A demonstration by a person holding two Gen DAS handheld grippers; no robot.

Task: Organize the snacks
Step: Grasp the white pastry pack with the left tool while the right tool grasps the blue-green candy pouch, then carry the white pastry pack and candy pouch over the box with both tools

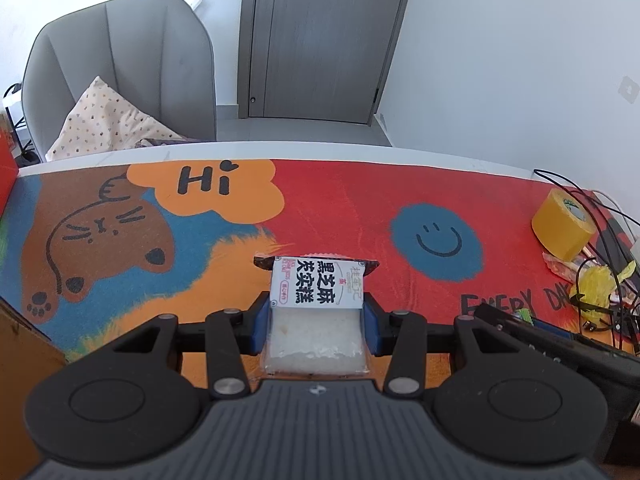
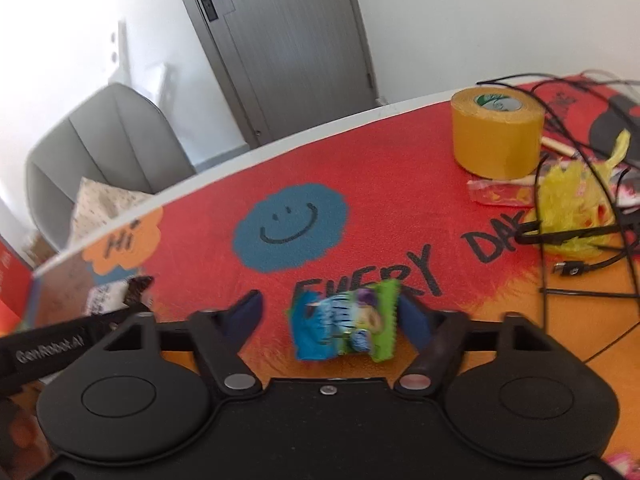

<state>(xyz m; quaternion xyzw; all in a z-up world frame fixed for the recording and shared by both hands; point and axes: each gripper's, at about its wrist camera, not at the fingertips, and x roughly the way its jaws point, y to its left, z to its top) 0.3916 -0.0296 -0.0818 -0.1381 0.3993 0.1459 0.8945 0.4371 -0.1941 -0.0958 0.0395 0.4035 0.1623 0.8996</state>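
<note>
In the left wrist view my left gripper (image 1: pixel 316 308) is shut on a white cake snack packet (image 1: pixel 316 312) with black Chinese print, both blue pads against its sides, above the colourful mat (image 1: pixel 360 208). In the right wrist view my right gripper (image 2: pixel 332 312) is open around a small blue and green candy packet (image 2: pixel 346 326). The packet rests against the right finger (image 2: pixel 414 322), and the left finger (image 2: pixel 244 312) stands apart from it. The left gripper and its packet (image 2: pixel 112 296) show blurred at the left edge.
A yellow tape roll (image 2: pixel 496 132) stands at the mat's right side, with yellow wrappers (image 2: pixel 572 208), a clear sachet (image 2: pixel 500 192) and black cables (image 2: pixel 580 268) beside it. A grey chair (image 1: pixel 120 68) with a cushion is behind the table. A cardboard box edge (image 1: pixel 24 344) is at the left.
</note>
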